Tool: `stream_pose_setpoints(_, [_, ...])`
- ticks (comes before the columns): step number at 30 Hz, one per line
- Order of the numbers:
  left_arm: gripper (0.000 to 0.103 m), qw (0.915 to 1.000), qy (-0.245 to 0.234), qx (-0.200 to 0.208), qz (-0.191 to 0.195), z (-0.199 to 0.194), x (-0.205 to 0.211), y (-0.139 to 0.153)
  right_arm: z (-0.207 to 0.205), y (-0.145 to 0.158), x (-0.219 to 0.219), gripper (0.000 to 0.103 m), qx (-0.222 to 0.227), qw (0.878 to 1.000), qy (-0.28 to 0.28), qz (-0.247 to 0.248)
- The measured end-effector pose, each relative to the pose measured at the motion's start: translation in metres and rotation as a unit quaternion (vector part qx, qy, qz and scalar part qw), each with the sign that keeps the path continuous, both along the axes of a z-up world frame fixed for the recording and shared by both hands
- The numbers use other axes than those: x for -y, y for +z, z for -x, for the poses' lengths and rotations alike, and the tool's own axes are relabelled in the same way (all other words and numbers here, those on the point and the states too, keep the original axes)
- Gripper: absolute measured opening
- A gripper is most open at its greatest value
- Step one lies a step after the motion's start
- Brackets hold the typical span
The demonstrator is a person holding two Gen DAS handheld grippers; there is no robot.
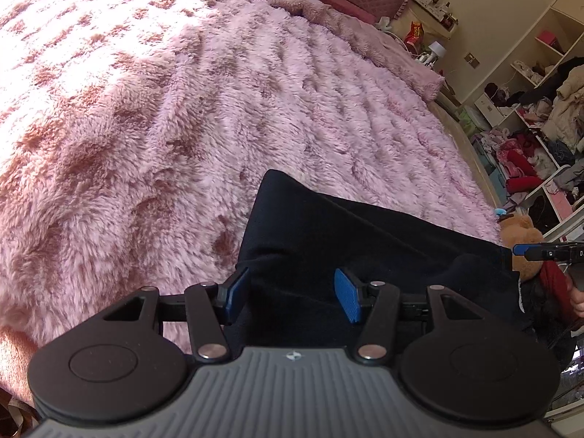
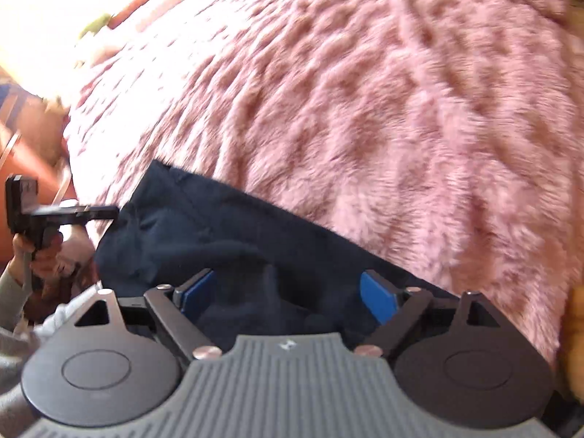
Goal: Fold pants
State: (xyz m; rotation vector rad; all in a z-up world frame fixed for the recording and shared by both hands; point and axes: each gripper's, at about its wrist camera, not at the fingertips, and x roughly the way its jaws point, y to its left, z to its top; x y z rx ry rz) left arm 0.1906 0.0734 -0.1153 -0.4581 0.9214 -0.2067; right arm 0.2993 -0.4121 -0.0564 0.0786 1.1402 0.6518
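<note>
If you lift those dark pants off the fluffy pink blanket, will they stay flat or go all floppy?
Probably floppy: the dark pants already lie in soft bumps and creases, so they would likely droop from the left tongs and right tongs, both open over the cloth. They probably won't slide easily either, since the pink blanket looks shaggy.
</note>
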Motion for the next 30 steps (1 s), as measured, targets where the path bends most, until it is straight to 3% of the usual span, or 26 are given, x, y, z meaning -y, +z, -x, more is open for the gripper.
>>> stream_pose_setpoints(2, [0.061, 0.9994, 0.009, 0.025, 0.023, 0.000, 0.008, 0.007, 0.024, 0.008, 0.027, 0.083, 0.022, 0.995, -0.098, 0.004])
stream_pose_setpoints(4, [0.058, 0.9971, 0.031, 0.046, 0.052, 0.001, 0.023, 0.011, 0.052, 0.008, 0.052, 0.081, 0.024, 0.986, -0.163, -0.026])
stream_pose_setpoints(8, [0.050, 0.9957, 0.009, 0.047, 0.079, -0.008, 0.073, 0.018, 0.099, -0.009, 0.083, 0.070, 0.014, 0.968, -0.236, -0.088])
stream_pose_setpoints(9, [0.048, 0.9957, 0.002, 0.047, 0.080, -0.009, 0.087, 0.018, 0.107, -0.016, 0.088, 0.061, 0.010, 0.964, -0.247, -0.093])
stream_pose_setpoints(11, [0.037, 0.9958, -0.006, 0.045, 0.080, -0.011, 0.113, 0.017, 0.117, -0.027, 0.093, 0.057, 0.002, 0.960, -0.263, -0.094])
stream_pose_setpoints(13, [0.018, 0.9960, -0.025, 0.037, 0.077, -0.012, 0.140, 0.011, 0.127, -0.041, 0.096, 0.057, -0.012, 0.954, -0.278, -0.109])
stream_pose_setpoints(14, [0.015, 0.9958, -0.036, 0.034, 0.077, -0.012, 0.148, 0.009, 0.132, -0.050, 0.096, 0.057, -0.020, 0.953, -0.277, -0.121])
stream_pose_setpoints(16, [0.005, 0.9957, -0.055, 0.031, 0.067, -0.011, 0.169, 0.001, 0.138, -0.062, 0.094, 0.057, -0.031, 0.954, -0.273, -0.123])
stream_pose_setpoints(18, [0.005, 0.9968, -0.055, 0.031, 0.050, -0.010, 0.183, -0.006, 0.145, -0.072, 0.098, 0.057, -0.038, 0.950, -0.280, -0.131])
stream_pose_setpoints(24, [0.005, 0.9988, -0.027, 0.013, -0.039, -0.011, 0.218, -0.024, 0.155, -0.110, 0.112, 0.058, -0.055, 0.908, -0.336, -0.245])
stream_pose_setpoints(26, [0.005, 0.9981, -0.022, 0.011, -0.056, -0.010, 0.224, -0.028, 0.161, -0.112, 0.112, 0.049, -0.039, 0.895, -0.349, -0.275])
stream_pose_setpoints(27, [0.005, 0.9974, -0.024, 0.012, -0.067, -0.010, 0.227, -0.028, 0.167, -0.111, 0.113, 0.038, -0.021, 0.888, -0.352, -0.295])
stream_pose_setpoints(30, [0.005, 0.9930, -0.033, 0.020, -0.112, -0.007, 0.241, -0.031, 0.179, -0.107, 0.113, 0.037, 0.019, 0.879, -0.339, -0.335])
